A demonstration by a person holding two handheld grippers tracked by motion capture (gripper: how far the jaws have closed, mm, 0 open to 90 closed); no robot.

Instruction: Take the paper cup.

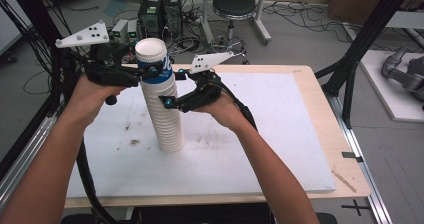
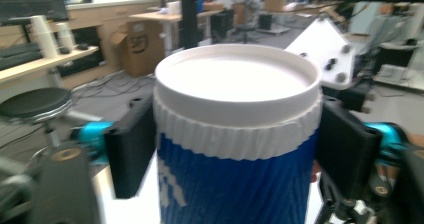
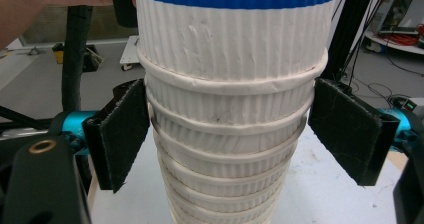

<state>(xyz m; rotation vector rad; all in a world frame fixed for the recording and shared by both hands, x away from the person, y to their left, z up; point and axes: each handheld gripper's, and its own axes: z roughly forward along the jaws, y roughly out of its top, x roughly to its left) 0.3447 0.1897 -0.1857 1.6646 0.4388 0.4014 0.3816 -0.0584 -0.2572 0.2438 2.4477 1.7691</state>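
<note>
A tall stack of white ribbed paper cups (image 1: pixel 169 121) stands on the white foam board (image 1: pixel 280 134). Its top cup (image 1: pixel 152 59) has a blue band and an open white rim (image 2: pixel 237 76). My left gripper (image 1: pixel 150 73) comes in from the left and is shut on that top cup; in the left gripper view both black pads (image 2: pixel 132 149) press on the blue wall. My right gripper (image 1: pixel 172 90) reaches in from the right, just below. Its pads (image 3: pixel 117 134) sit against the rims of the white cups (image 3: pixel 232 129) under the blue one, shut on the stack.
The board lies on a wooden table (image 1: pixel 345 159). Behind the table are a black stool (image 1: pixel 234 6), computer boxes (image 1: pixel 157 14) and floor cables. Black frame posts (image 1: pixel 360 39) rise at the right and at the left edge.
</note>
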